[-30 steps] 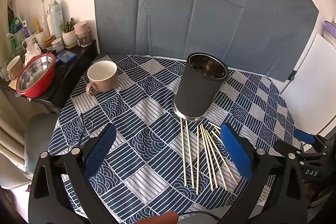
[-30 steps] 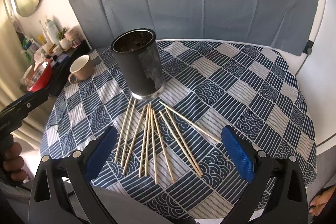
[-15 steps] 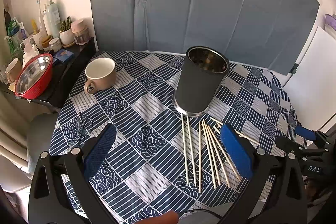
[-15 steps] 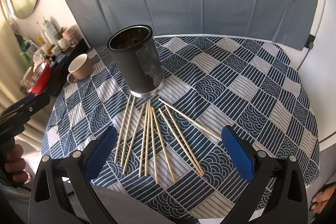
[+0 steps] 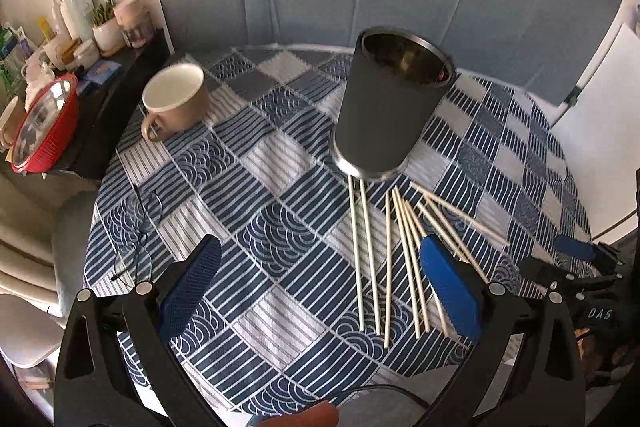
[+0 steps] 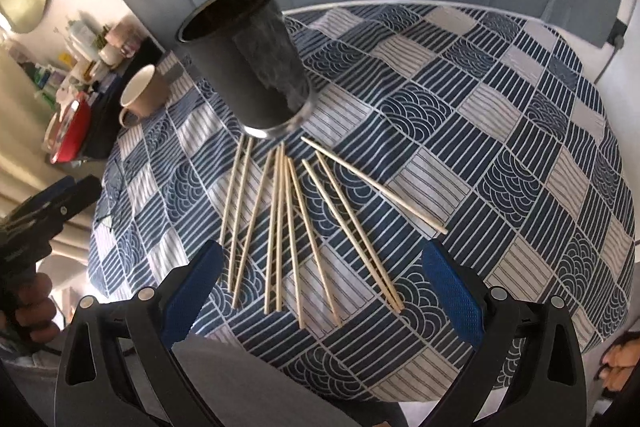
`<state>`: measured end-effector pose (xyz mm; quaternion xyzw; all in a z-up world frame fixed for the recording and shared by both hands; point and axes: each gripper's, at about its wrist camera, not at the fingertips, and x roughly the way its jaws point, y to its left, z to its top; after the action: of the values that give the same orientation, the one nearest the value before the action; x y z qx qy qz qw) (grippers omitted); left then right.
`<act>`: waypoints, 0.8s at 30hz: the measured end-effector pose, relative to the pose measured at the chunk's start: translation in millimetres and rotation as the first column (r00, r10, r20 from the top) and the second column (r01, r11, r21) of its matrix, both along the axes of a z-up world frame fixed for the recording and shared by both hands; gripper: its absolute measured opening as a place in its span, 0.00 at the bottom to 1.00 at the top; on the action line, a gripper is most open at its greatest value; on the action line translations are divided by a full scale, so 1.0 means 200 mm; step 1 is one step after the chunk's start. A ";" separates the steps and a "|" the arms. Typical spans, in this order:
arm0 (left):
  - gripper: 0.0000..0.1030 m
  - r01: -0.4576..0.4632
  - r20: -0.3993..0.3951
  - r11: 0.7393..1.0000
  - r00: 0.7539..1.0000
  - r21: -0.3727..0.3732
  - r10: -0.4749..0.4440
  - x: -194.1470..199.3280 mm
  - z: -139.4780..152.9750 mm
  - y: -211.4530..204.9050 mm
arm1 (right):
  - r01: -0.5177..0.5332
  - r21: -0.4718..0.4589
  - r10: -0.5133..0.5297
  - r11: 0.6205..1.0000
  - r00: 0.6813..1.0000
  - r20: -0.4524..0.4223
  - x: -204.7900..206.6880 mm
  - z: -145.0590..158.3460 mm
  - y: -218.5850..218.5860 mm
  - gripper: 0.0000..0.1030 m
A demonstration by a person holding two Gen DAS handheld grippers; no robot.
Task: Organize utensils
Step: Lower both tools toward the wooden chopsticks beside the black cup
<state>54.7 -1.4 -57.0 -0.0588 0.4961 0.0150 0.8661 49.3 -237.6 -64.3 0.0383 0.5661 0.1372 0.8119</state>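
Observation:
A tall dark metal holder cup (image 5: 390,107) stands upright in the middle of the round table; it also shows in the right wrist view (image 6: 250,67). Several pale wooden chopsticks (image 5: 400,255) lie fanned on the cloth in front of it, also seen in the right wrist view (image 6: 296,227). My left gripper (image 5: 320,287) is open and empty, above the cloth left of the sticks. My right gripper (image 6: 320,287) is open and empty, above the near ends of the sticks.
A beige mug (image 5: 176,103) stands at the table's left, seen also in the right wrist view (image 6: 140,97). Glasses (image 5: 136,227) lie near the left edge. A red bowl (image 5: 44,127) and bottles sit on a side shelf. The table has a blue patterned cloth (image 6: 500,147).
Both grippers have moved closer to the table, so the holder cup and chopsticks look larger. Both stay open. The right view has tilted. Nothing on the table has moved.

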 end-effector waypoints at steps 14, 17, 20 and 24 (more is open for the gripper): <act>0.94 0.048 -0.256 0.998 0.965 -0.035 -0.055 0.23 -0.36 -0.01 | -0.046 -0.189 0.043 0.981 0.999 -0.023 0.28 -0.24 -0.16 0.91; 0.94 0.042 -0.318 0.998 0.946 -0.053 -0.056 0.29 -0.46 -0.03 | -0.081 -0.181 0.073 0.980 0.996 -0.053 0.34 -0.30 -0.16 0.91; 0.94 0.044 -0.346 0.997 0.936 -0.067 -0.065 0.34 -0.51 -0.03 | -0.113 -0.191 0.099 0.975 0.992 -0.082 0.39 -0.36 -0.15 0.91; 0.94 0.054 -0.345 0.997 0.936 -0.047 -0.066 0.40 -0.54 -0.05 | -0.182 -0.218 0.160 0.959 0.980 -0.116 0.44 -0.43 -0.11 0.91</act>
<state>135.2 -11.7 -165.2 -0.0561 0.6423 -0.0105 0.7643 137.0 -259.2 -151.2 -0.0975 0.6179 0.1393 0.7676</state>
